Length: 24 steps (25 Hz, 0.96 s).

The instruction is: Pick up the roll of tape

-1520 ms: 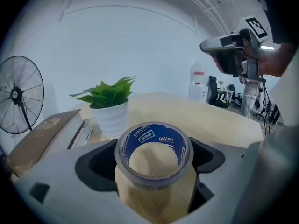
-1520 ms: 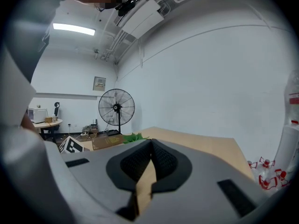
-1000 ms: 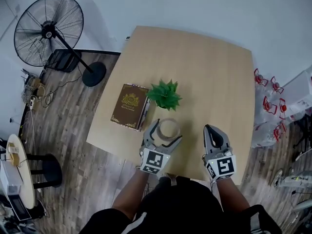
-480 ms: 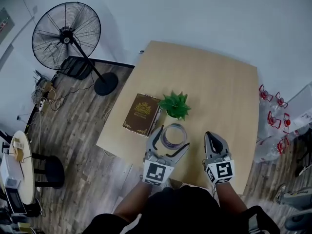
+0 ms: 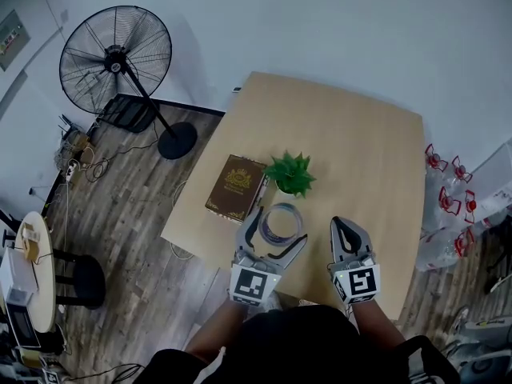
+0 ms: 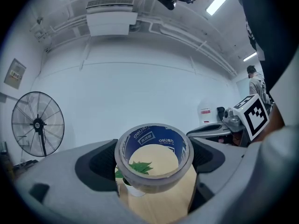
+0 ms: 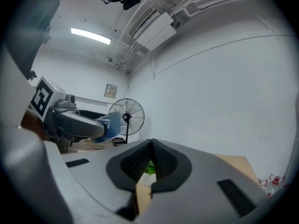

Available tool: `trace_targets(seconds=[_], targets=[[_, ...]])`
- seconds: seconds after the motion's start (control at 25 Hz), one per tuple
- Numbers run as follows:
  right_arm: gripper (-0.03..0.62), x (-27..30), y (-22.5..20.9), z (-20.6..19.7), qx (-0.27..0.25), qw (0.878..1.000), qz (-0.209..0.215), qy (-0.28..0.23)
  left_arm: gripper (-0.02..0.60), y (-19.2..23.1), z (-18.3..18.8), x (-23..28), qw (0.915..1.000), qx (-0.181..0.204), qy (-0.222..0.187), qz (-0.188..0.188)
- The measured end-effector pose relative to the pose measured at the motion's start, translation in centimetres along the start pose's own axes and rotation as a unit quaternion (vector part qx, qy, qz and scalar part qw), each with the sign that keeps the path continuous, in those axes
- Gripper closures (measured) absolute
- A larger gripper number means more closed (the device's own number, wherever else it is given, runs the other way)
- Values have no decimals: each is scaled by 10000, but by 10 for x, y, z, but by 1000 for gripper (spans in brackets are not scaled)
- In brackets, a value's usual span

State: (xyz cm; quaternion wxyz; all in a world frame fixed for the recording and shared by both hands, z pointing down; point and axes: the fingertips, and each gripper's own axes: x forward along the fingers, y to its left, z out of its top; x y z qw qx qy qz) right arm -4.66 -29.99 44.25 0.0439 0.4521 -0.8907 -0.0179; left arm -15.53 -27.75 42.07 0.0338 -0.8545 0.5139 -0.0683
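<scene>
The roll of tape (image 5: 280,223) is a grey ring with a blue inner core, held up in the air above the wooden table (image 5: 352,146). My left gripper (image 5: 276,229) is shut on the roll of tape (image 6: 154,158), one pad pressed on each side of the ring. Through the ring I see the table and the small green plant (image 6: 138,168). My right gripper (image 5: 346,232) hovers to the right of the roll, its jaws shut with nothing between them (image 7: 150,168).
A brown book (image 5: 236,188) lies near the table's left edge, and a potted green plant (image 5: 292,174) stands beside it, just beyond the tape. A floor fan (image 5: 120,62) stands left of the table. Red-capped clear bottles (image 5: 448,202) lie on the floor at the right.
My left gripper has lifted the tape roll up off the table, toward the camera. The right gripper has risen a little beside it.
</scene>
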Motion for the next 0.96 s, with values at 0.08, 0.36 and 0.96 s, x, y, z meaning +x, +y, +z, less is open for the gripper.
trace_targets(seconds=[0.08, 0.36, 0.96], targets=[[600, 1, 1, 1, -86, 10000, 26, 27, 103, -1, -1, -1, 10000, 3, 14, 8], [600, -2, -3, 11, -4, 9998, -27, -194, 103, -3, -7, -3, 9999, -41, 112, 91], [602, -5, 1, 5, 137, 9997, 62, -190, 103, -1, -3, -6, 9999, -67, 27, 119]])
